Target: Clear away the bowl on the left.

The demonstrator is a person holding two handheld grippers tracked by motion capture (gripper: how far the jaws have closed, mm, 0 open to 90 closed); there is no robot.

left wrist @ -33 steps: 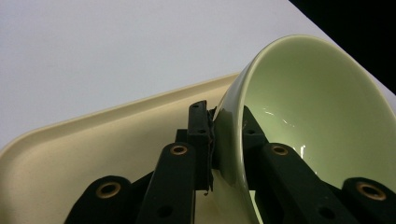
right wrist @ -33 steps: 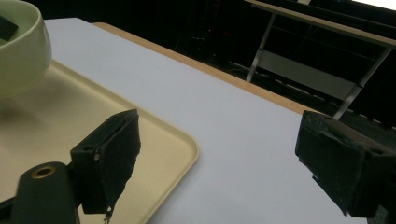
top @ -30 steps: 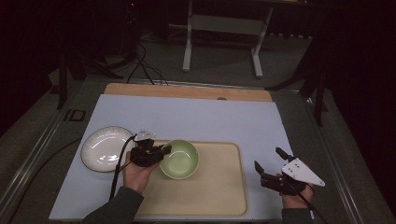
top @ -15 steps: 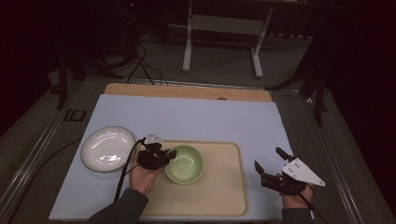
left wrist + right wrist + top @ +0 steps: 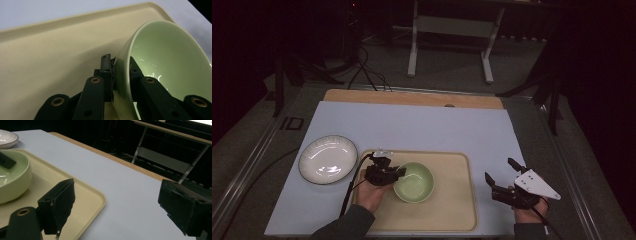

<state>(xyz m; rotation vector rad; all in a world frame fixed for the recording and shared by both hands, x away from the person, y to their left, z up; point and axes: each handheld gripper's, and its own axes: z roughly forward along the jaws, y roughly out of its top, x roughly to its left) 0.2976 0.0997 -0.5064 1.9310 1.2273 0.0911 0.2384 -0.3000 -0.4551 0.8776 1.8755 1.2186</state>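
Bowl (image 5: 414, 182) now sits further toward the tray's (image 5: 452, 210) middle than a second ago, pulled off toward four o'clock from the white plate (image 5: 328, 159). Left gripper (image 5: 384, 174) stays clamped on its rim at nine o'clock. Right gripper (image 5: 502, 185) waits wide open and empty beside the tray, so placement looks nearly done.

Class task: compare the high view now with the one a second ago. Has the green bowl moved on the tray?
Yes. The green bowl, clamped at its rim by the left gripper, has slid toward the person and slightly right, farther from the tray far rim.
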